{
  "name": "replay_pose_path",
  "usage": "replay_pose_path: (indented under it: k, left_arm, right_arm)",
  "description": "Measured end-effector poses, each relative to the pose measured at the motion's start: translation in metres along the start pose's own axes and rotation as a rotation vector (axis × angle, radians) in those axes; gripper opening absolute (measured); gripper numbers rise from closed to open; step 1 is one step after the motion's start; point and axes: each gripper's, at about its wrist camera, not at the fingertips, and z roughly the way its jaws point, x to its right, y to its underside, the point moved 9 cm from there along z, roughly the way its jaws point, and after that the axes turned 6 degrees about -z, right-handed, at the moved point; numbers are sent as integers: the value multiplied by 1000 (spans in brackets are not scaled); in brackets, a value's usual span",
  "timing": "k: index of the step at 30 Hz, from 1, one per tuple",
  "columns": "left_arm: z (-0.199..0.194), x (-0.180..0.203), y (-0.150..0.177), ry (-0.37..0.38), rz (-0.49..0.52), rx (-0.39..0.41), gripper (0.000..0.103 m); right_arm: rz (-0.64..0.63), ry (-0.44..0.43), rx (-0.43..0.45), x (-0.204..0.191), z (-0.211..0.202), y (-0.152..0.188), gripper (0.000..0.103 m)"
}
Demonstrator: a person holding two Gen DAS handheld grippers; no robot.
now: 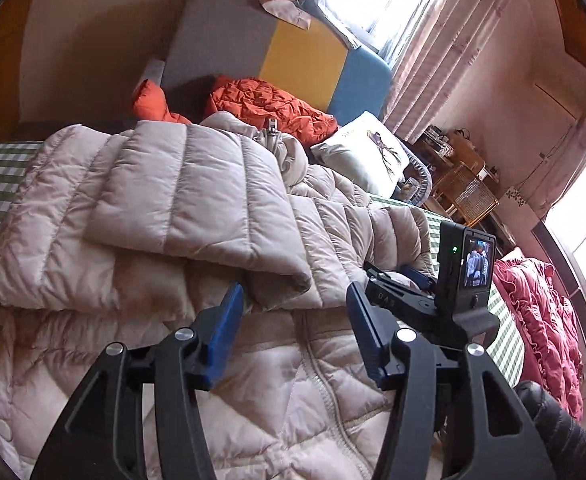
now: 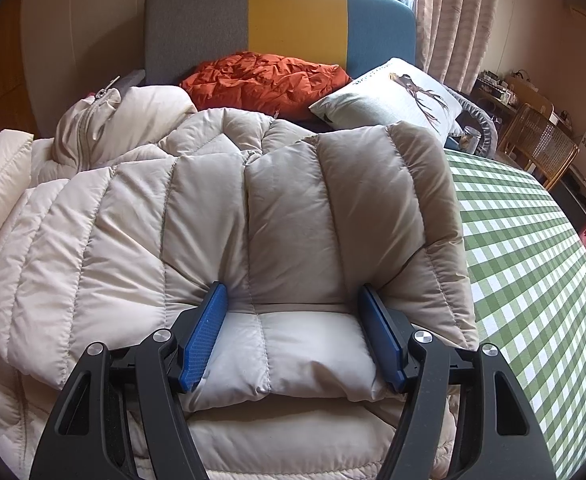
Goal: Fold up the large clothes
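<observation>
Left tongs (image 1: 293,300) gape, tilted down over the beige puffer coat (image 1: 197,200).

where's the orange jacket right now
The orange jacket lies crumpled at the far end of the bed in both views, against the grey, yellow and blue headboard, behind the beige puffer coat and left of the deer-print pillow.
</observation>
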Motion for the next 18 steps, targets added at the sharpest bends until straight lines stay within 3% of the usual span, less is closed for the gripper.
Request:
replay_pose_path:
  k: [5, 9, 13, 15, 18]
  left_arm:
    - [-6, -26, 4, -65, -15, 12, 57]
    - [-11, -56, 7, -136, -39, 12, 57]
    - [-19, -87, 10, -182, -124, 23, 57]
    - [-23, -98, 12, -194, -156, 34, 57]
    - [-26, -107, 13, -211, -178, 42, 57]
  right_arm:
    - [-22, -38, 41, -4, -17, -4, 67]
    - [-63, -130, 86, -24, -44, -6, 67]
    - [-130, -266, 137, -63, -81, -8, 68]
    - [-168, -330, 157, -88, -97, -9, 77]
    - [-214, -396, 176, -124, -115, -11, 79]
